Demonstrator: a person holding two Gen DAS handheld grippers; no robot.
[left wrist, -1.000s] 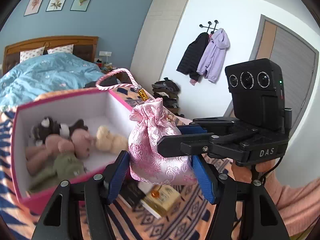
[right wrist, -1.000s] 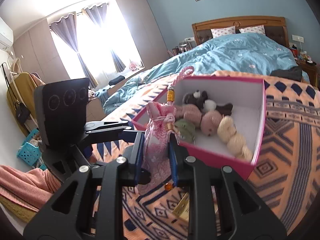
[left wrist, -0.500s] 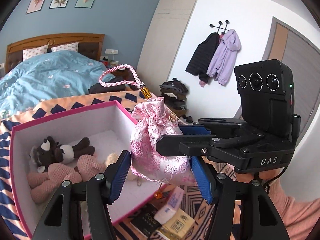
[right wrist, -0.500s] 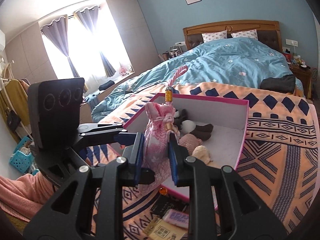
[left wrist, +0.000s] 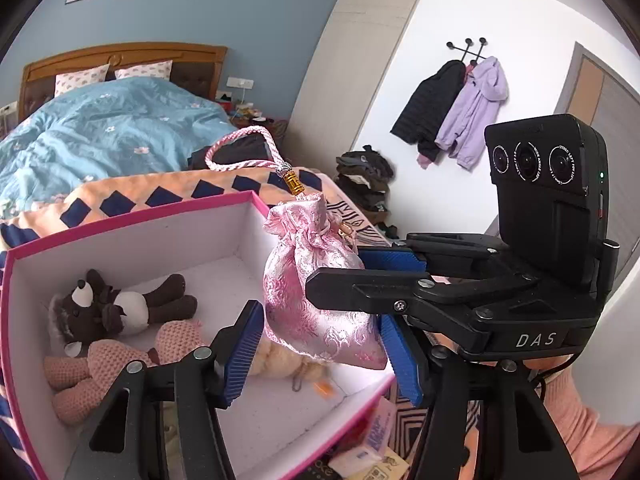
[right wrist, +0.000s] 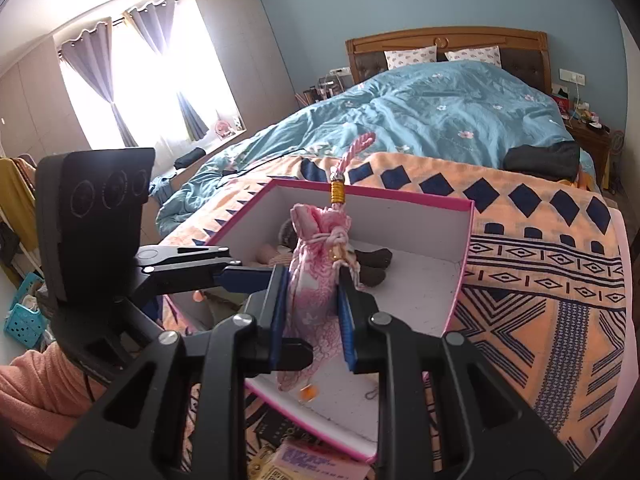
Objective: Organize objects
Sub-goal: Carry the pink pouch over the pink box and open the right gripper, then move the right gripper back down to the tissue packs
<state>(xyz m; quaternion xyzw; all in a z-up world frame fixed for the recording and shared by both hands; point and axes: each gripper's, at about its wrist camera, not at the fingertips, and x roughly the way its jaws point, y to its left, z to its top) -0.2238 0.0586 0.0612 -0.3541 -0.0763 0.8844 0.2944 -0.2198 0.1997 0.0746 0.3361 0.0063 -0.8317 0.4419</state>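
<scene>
We have the pink pouch point(right wrist: 316, 300) pinched flat between the blue pads point(right wrist: 345, 328) of our right gripper point(right wrist: 314, 322), its braided loop and gold bead standing upright above the gathered neck. It hangs over the near left corner of the pink box point(right wrist: 460, 280), above the white floor. The left gripper point(right wrist: 248, 276) reaches in from the left, its blue-tipped finger just beside the pouch; whether it touches we cannot tell. A dark brown plush toy point(right wrist: 372, 264) lies behind the pouch inside the box. The box sits on the patterned orange blanket point(right wrist: 560, 280), with small packets point(right wrist: 312, 460) by its near edge.
</scene>
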